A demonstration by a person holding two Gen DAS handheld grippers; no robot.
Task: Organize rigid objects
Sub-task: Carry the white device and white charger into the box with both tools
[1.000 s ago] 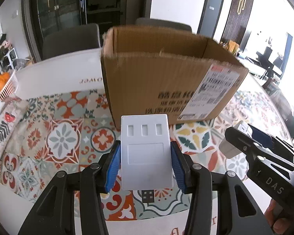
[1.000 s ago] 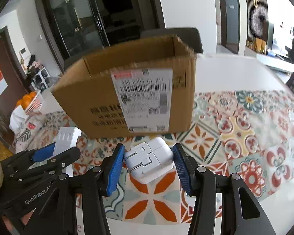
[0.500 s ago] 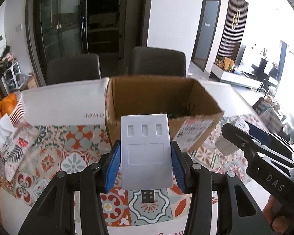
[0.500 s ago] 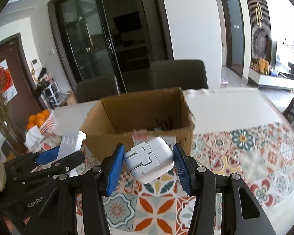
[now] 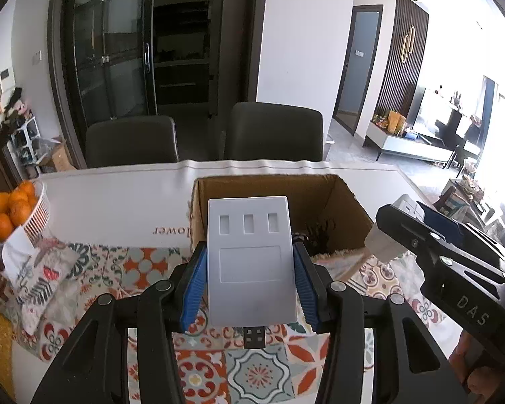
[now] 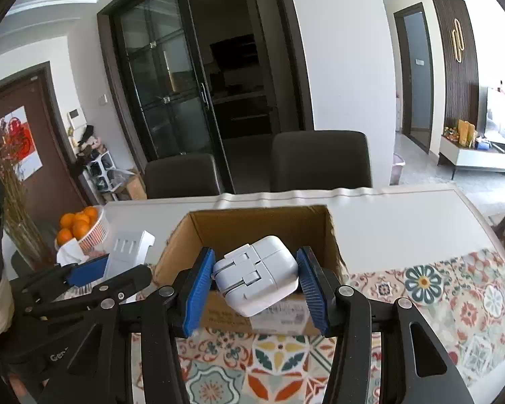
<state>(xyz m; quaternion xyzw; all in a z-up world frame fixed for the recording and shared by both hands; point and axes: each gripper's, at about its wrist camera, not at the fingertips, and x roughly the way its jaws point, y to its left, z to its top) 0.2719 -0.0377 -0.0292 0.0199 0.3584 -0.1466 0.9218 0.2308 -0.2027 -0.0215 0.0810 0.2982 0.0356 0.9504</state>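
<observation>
left gripper (image 5: 250,276): partly closed, blue pads clamped on both long edges of a flat white usb hub (image 5: 250,259). hub stands upright in the grip, three slots toward the top, black usb plug sticking out the bottom edge. hub is held in the air, in front of the cardboard box (image 5: 340,208).

right gripper (image 6: 256,277): partly closed, pads pressing both sides of a white power adapter (image 6: 257,274), prongs folded, body tilted in the grip. adapter also held in the air, lined up over the near wall of the box.

each gripper shows at the edge of the other's view: right one with the adapter at the right of the left view, left one with the hub at the left of the right view. a bit of hand shows at bottom right of the left view.

box is open-topped, on the desk (image 6: 404,219), something dark inside, can't make out what. shipping label on its near face. patterned tile-print cloth (image 6: 454,289) under it. basket of oranges (image 5: 15,207) at the far left of the desk. two dark chairs (image 5: 276,131) behind.
</observation>
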